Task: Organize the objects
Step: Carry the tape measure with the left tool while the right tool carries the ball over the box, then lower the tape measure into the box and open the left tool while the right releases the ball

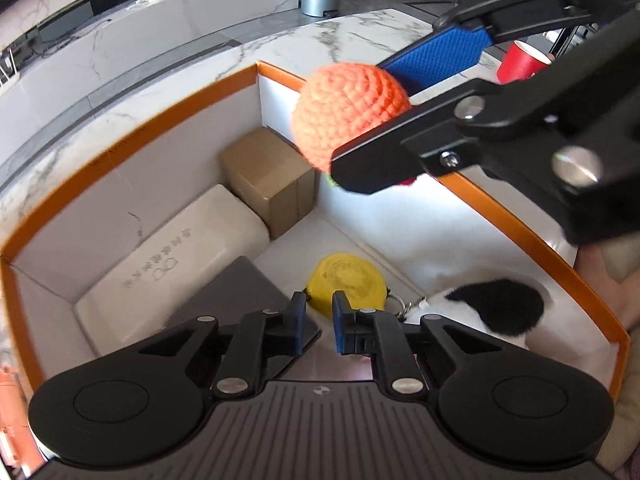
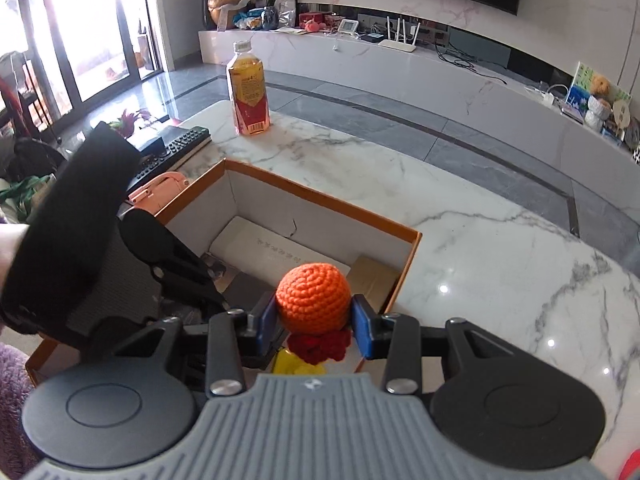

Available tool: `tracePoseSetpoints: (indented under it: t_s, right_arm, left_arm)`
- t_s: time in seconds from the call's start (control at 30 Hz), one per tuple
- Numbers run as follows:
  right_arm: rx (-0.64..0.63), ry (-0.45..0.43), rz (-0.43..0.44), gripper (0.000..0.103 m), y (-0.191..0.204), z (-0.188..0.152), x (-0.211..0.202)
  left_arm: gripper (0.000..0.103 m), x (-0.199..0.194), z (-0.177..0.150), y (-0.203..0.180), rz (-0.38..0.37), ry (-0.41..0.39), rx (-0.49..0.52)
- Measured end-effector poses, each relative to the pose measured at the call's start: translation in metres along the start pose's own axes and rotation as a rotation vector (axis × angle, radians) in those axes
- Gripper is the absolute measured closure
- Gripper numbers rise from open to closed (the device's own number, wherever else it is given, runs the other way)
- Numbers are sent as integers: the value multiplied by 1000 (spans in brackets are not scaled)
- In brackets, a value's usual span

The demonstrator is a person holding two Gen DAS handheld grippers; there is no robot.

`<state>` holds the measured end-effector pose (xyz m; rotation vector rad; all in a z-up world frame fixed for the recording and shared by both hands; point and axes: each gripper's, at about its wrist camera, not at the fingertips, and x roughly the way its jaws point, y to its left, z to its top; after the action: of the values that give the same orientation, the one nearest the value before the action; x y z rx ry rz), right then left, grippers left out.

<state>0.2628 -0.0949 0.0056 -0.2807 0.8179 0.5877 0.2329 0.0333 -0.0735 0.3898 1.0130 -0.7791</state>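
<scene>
Two claws over the orange-rimmed box on the marble counter. The right claw pinches the orange crochet ball between its blue pads, holding it above the box's open top. The left claw sits narrow and empty, low inside the box just above a yellow disc, with a brown carton and white pouch beyond

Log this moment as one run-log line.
right gripper: shut on crochet ball | over orange box | left gripper: empty, narrow gap
</scene>
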Motion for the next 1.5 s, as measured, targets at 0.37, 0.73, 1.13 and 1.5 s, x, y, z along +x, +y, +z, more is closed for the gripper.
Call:
tracePoseSetpoints:
  t_s: [0.37,0.73,1.13,1.5]
  right_arm:
    - [-53,60,-8,61,-3,1,16]
    - [-293,222,-97,61,25,-1,71]
    - [-366,283,-182,55,37,-1,101]
    - [-399,323,-183,76,36,0,96]
  left_arm:
    - [88,-8,4,10,-28,-34,-106]
    - [86,-52,-29,30,181,-204,-427]
    - [86,-18,-13,50,97,-248,-448]
    - [86,-12,-13,52,73,-218,-469]
